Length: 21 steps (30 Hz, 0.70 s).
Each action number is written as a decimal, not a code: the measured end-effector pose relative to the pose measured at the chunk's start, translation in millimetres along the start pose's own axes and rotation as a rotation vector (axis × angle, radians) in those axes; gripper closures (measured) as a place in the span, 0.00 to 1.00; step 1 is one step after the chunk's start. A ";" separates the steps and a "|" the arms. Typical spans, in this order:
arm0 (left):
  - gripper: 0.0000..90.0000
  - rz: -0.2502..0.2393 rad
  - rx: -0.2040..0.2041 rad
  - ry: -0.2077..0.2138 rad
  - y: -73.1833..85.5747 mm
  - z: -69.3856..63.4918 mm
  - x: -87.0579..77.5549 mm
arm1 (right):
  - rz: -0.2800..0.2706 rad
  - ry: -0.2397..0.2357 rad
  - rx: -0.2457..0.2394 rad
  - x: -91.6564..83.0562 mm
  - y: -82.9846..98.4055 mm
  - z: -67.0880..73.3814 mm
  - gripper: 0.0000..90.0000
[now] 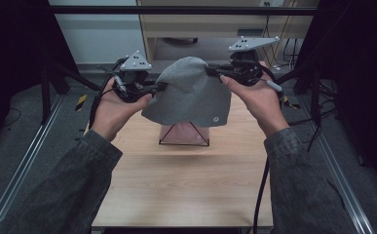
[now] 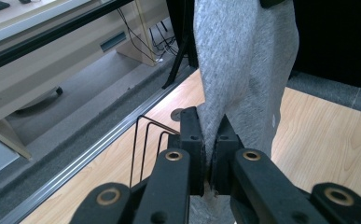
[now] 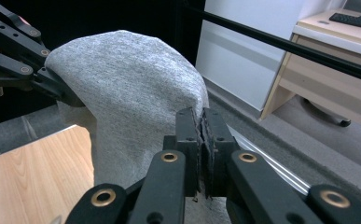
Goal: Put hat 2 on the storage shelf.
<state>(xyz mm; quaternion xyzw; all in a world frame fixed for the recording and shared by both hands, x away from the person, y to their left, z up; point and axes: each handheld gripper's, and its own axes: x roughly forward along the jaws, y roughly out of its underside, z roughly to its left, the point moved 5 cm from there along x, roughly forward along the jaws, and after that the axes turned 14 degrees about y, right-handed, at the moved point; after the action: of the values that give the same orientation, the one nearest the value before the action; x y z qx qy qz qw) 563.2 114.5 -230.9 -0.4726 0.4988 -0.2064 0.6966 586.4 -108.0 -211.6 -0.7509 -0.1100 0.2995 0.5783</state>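
Left gripper (image 1: 159,87): palm-up hand, jaws clamped on grey cloth (image 1: 191,92) edge
Right gripper (image 1: 214,72): hand raised opposite, jaws clamped on other edge
Cloth: hangs between them above desk (image 1: 186,180), over wire rack (image 1: 183,135)

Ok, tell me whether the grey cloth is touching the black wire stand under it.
Cannot tell. In the high view the grey cloth hangs in front of the black wire stand, hiding its top, so neither contact nor gap shows. Both grippers' jaws clamp the cloth's edges.
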 end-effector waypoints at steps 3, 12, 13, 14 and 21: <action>0.96 -0.018 -0.011 -0.004 -3.4 3.5 0.7 | 0.002 0.006 -0.008 1.2 -2.6 -2.4 0.97; 0.96 -0.077 -0.013 -0.032 -25.0 20.2 4.3 | -0.027 0.024 0.009 9.7 -17.1 -17.9 0.97; 0.96 -0.078 -0.014 -0.032 -25.7 22.7 6.0 | -0.029 0.028 0.010 12.1 -18.0 -20.7 0.97; 0.96 -0.083 -0.017 -0.032 -26.5 24.8 7.7 | -0.033 0.033 0.010 13.7 -18.5 -22.8 0.97; 0.96 -0.088 -0.039 -0.042 -25.0 44.7 24.5 | -0.030 0.056 0.044 32.0 -15.3 -41.6 0.97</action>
<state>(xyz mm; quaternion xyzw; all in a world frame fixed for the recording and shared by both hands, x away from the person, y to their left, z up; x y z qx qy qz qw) 617.9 104.5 -219.0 -0.5119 0.4667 -0.2168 0.6878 638.6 -120.3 -201.3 -0.7442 -0.0983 0.2722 0.6020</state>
